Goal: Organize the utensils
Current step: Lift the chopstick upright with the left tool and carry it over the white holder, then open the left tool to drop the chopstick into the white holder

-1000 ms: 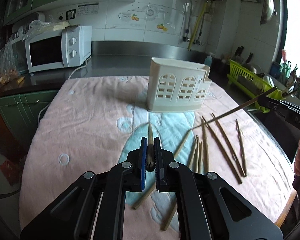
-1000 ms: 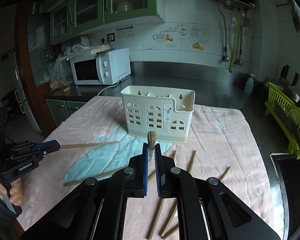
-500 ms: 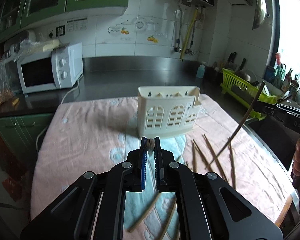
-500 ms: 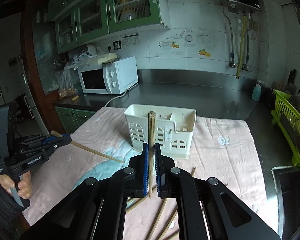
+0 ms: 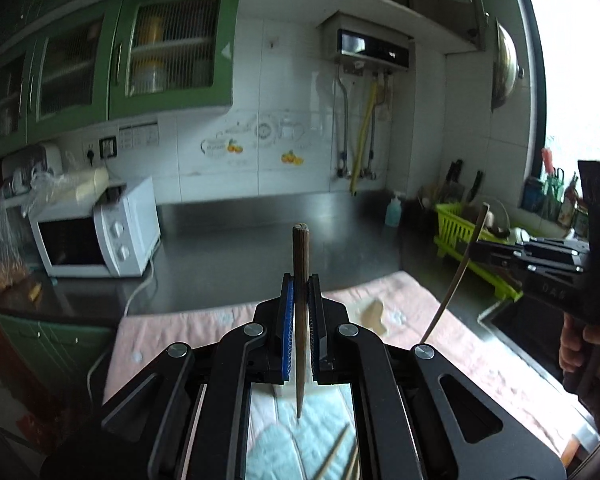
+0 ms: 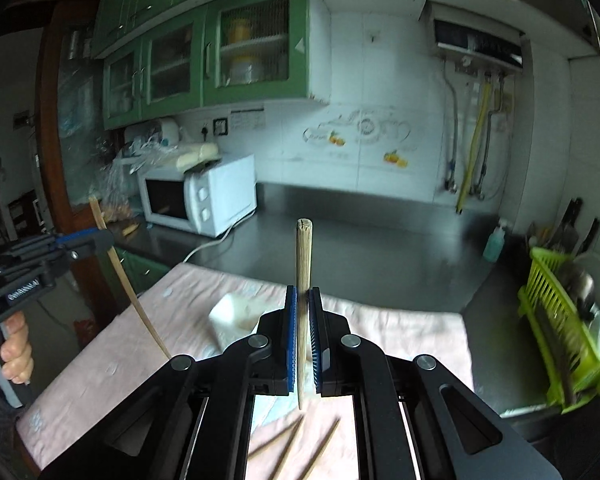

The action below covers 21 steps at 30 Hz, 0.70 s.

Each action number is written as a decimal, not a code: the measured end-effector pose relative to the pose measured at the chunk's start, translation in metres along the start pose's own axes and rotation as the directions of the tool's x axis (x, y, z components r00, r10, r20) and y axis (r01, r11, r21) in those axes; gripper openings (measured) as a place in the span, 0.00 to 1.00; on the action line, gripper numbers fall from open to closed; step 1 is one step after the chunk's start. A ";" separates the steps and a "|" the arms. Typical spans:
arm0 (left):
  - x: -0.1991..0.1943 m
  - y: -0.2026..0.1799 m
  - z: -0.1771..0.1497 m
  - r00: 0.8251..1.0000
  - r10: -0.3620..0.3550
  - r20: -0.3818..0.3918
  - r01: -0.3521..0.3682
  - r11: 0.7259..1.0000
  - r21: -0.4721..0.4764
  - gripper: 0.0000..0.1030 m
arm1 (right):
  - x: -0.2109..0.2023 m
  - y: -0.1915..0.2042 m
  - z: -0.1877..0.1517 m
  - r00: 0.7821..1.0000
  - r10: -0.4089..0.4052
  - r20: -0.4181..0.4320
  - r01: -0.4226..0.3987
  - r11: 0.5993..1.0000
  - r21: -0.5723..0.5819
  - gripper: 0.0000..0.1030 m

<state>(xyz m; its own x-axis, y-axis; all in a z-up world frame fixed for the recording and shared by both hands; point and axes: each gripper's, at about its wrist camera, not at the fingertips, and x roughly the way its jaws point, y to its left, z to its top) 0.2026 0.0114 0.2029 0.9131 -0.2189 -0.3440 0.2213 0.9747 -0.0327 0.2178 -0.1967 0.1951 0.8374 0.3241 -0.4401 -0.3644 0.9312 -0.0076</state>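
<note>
Bamboo in the left claw: the left claw (image 5: 300, 284) is clamped on a dark chopstick (image 5: 301, 320), held upright, blunt end up, thin tip hanging over the blue patch of cloth.
Bamboo in the right claw: the right claw (image 6: 303, 296) is clamped on a pale chopstick (image 6: 302, 312), also upright, tip pointing down between its arms.
Holder: the cream utensil holder (image 6: 236, 316) sits on the pink-clothed worktop (image 6: 400, 332), largely hidden behind the claws; only a blurred corner shows, just beyond and left of the right claw.
Stick to holder: both tips hang above the cloth, short of the holder, as far as the blur allows; I cannot tell how closely they line up with its compartments.
Done so far: two sticks lifted and turned upright; whether any stand in the holder cannot be seen.
Left to do: lower both into the holder, then gather the loose chopsticks (image 6: 300, 444) lying on the cloth nearest the cameras.
</note>
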 end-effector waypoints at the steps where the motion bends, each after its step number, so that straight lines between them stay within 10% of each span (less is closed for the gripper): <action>1: 0.003 0.000 0.010 1.000 0.002 0.021 -0.002 1.000 -0.006 0.05 | 0.004 -0.004 0.005 1.000 -0.007 0.007 0.007 1.000 0.002 0.06; 10: 0.050 -0.001 0.048 0.993 0.049 0.110 -0.046 0.999 -0.027 0.05 | 0.047 -0.026 0.032 0.999 -0.027 0.033 0.025 0.999 0.033 0.06; 21: 0.111 0.016 0.010 0.996 0.086 -0.008 -0.086 0.995 -0.053 0.05 | 0.101 -0.032 0.006 0.998 -0.023 -0.057 0.026 0.998 0.054 0.06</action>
<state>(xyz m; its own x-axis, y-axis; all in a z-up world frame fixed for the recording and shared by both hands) 0.3111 0.0024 0.1738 0.9259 -0.1338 -0.3533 0.1231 0.9910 -0.0526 0.3159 -0.1928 0.1561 0.8208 0.2930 -0.4903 -0.3201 0.9469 0.0300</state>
